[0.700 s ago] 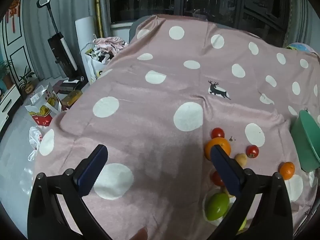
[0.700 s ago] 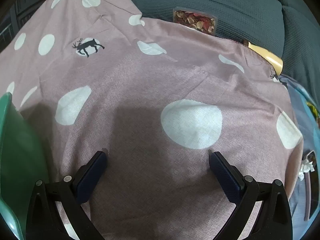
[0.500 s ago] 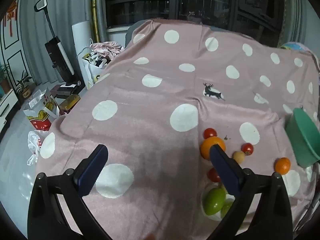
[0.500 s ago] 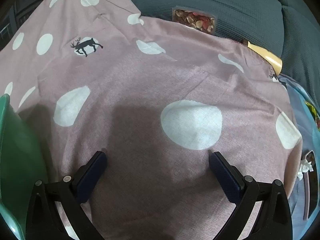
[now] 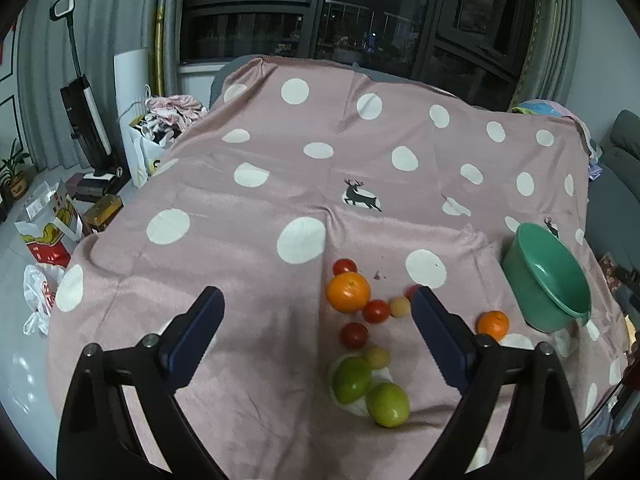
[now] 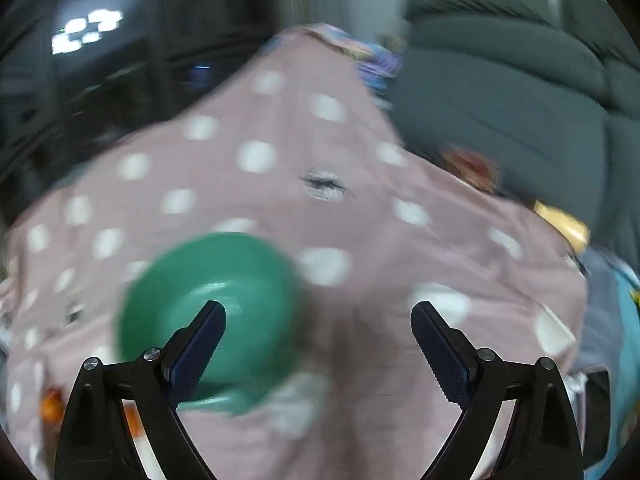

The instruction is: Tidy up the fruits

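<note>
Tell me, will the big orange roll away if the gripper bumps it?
Probably a little. The big orange is round and sits loose on the soft pink blanket, which likely slows rolling. A red tomato touching its side may get nudged too.

Dim indoor light gives soft shadows, and the windows [image 5: 360, 40] are dark. The left wrist view is sharp; the right is smeared by motion blur. Fisheye distortion bends both views' edges into black corners.

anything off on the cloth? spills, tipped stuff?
The green bowl sits empty and tilted on the pink cloth. A few dark specks lie beside the big orange. The fruit is loose but looks intact.
</note>
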`<state>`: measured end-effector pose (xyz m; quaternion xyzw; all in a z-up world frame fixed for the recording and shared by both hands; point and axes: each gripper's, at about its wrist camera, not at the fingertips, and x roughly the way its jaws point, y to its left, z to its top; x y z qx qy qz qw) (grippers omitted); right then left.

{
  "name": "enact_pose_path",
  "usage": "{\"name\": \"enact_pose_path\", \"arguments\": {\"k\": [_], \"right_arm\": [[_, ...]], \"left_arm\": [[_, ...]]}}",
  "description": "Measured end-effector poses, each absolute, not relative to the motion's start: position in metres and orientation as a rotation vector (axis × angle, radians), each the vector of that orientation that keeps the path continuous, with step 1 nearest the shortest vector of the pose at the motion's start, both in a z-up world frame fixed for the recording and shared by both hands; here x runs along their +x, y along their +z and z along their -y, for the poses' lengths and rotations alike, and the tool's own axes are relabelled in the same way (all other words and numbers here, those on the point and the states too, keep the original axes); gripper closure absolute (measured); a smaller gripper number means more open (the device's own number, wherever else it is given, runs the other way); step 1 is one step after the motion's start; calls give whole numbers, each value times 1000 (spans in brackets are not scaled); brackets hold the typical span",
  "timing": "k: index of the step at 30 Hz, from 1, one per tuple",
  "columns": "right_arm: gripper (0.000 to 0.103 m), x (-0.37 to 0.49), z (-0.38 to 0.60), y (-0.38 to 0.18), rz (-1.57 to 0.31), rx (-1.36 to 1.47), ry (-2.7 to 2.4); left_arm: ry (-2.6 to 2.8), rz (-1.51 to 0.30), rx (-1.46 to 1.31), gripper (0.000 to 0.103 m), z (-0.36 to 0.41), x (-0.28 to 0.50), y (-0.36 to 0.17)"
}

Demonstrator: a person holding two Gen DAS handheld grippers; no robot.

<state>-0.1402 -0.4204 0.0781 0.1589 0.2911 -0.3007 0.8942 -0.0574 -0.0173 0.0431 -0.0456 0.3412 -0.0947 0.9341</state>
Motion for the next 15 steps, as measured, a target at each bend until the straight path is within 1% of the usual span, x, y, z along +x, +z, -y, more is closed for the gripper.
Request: {"name": "enact_pose_path", "arguments": {"k": [3,4,5,6,9,11,13,15], "right_arm": [[9,-122,379,92,-590,317,-472],[12,-117,368,96,-584,322,-413],[18,-111,354,98,-578,328,-345],[20,-104,342,100,-583,339,-271],[24,-84,308,88,-634,383,-85],[38,-71,289,77,-691,397,-10],[42,-61,270,62,-747,370,38],[43,-51,253,47,-797,343,57]], "left_arm": [[-235,-735,-151,16,17,-57,45],[-244,-748,-170,17,17,-57,44],[-255,-763,-195,19,16,-56,43],[-262,-772,-213,22,16,-56,43],[-289,-811,-268,28,16,-55,35],[-305,-836,-261,33,18,-55,30],[-314,-857,-249,36,22,-55,24],[-329,-881,-240,40,26,-54,18]]}}
